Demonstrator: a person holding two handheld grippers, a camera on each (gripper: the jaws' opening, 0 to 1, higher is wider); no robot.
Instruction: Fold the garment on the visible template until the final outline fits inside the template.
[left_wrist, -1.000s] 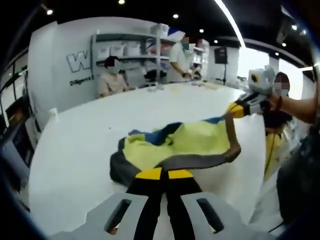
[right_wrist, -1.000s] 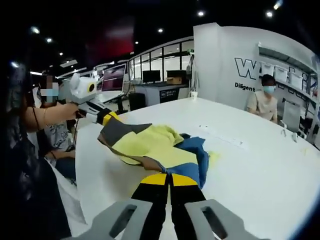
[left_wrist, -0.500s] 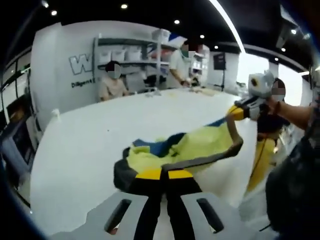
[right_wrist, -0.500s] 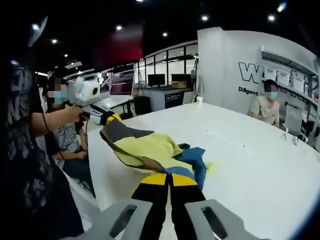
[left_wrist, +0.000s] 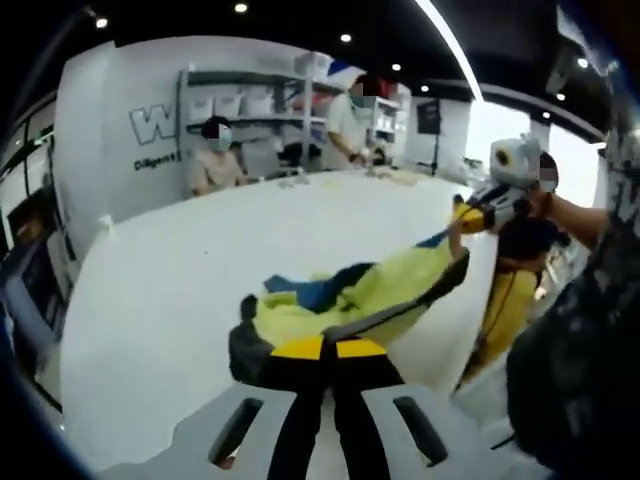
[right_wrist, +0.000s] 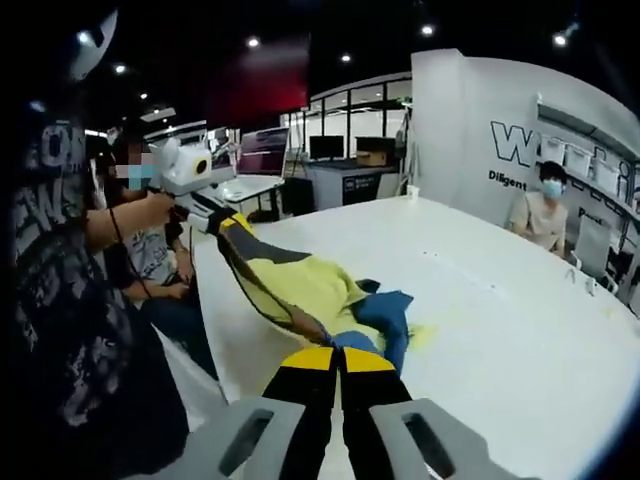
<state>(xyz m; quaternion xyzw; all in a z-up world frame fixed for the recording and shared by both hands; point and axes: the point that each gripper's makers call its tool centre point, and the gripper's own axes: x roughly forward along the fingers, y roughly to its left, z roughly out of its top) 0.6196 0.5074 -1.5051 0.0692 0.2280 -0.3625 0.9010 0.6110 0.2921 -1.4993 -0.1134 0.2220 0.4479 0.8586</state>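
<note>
A yellow, blue and dark grey garment (left_wrist: 350, 300) is stretched above the near edge of a white table (left_wrist: 200, 270). My left gripper (left_wrist: 328, 349) is shut on its dark grey hem at one end. My right gripper (left_wrist: 468, 215) comes in from the right, shut on the other end of that hem. In the right gripper view the garment (right_wrist: 310, 295) runs from my right gripper (right_wrist: 336, 358) up to my left gripper (right_wrist: 222, 222) at the left. A faint yellow patch (right_wrist: 425, 338) shows on the table beside the blue part.
The person's dark printed clothing (right_wrist: 70, 330) fills the left of the right gripper view. A seated person (right_wrist: 545, 215) in a mask sits at the table's far side. Another person (left_wrist: 355, 120) stands by shelves (left_wrist: 250, 105). Desks with monitors (right_wrist: 340, 150) stand beyond the table.
Both grippers have pulled the garment's hem nearer the table's edge and lifted it a little, so the cloth hangs more taut between them. Both stay shut on it.
</note>
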